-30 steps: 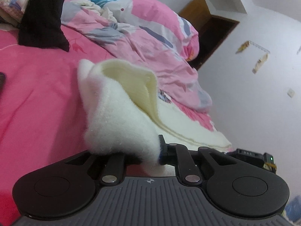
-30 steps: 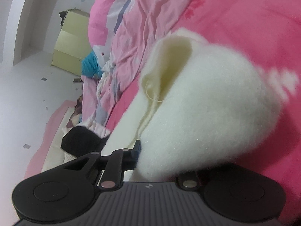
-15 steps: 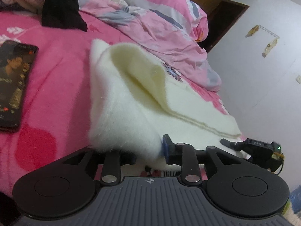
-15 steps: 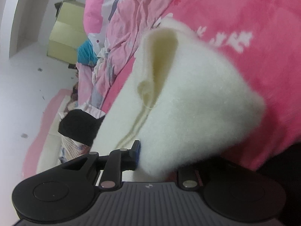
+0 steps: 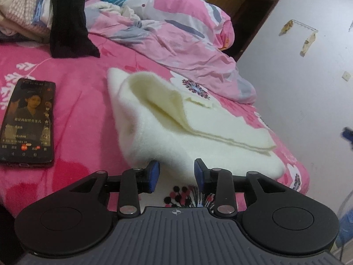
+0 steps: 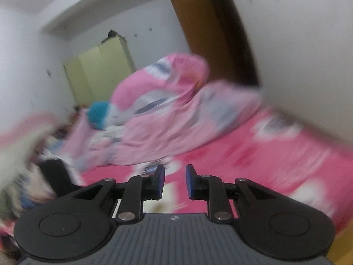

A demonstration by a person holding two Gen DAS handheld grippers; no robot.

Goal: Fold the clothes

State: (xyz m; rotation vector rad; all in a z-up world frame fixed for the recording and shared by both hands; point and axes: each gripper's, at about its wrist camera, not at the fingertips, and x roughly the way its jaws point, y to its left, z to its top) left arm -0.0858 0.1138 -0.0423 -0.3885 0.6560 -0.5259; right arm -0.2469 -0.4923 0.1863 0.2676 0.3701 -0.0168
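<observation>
A cream fleece garment (image 5: 176,123) lies folded over itself on the pink bed sheet (image 5: 79,101). Its near edge bulges just beyond my left gripper (image 5: 175,172), which stands open with its blue pads (image 5: 154,172) apart and nothing between them. In the right wrist view, my right gripper (image 6: 175,181) is open too and empty, up above the bed; that view is blurred by motion. The cream garment does not show clearly there.
A black phone (image 5: 27,119) with a lit screen lies on the sheet at left. A black garment (image 5: 68,19) hangs over a clothes pile at the back left. A crumpled pink quilt (image 5: 176,35) covers the far bed. Wooden door (image 5: 245,11), white wall at right.
Both grippers have let go of the cream garment and opened. The garment has dropped onto the bed. The right gripper has swung away and up, blurring its view.
</observation>
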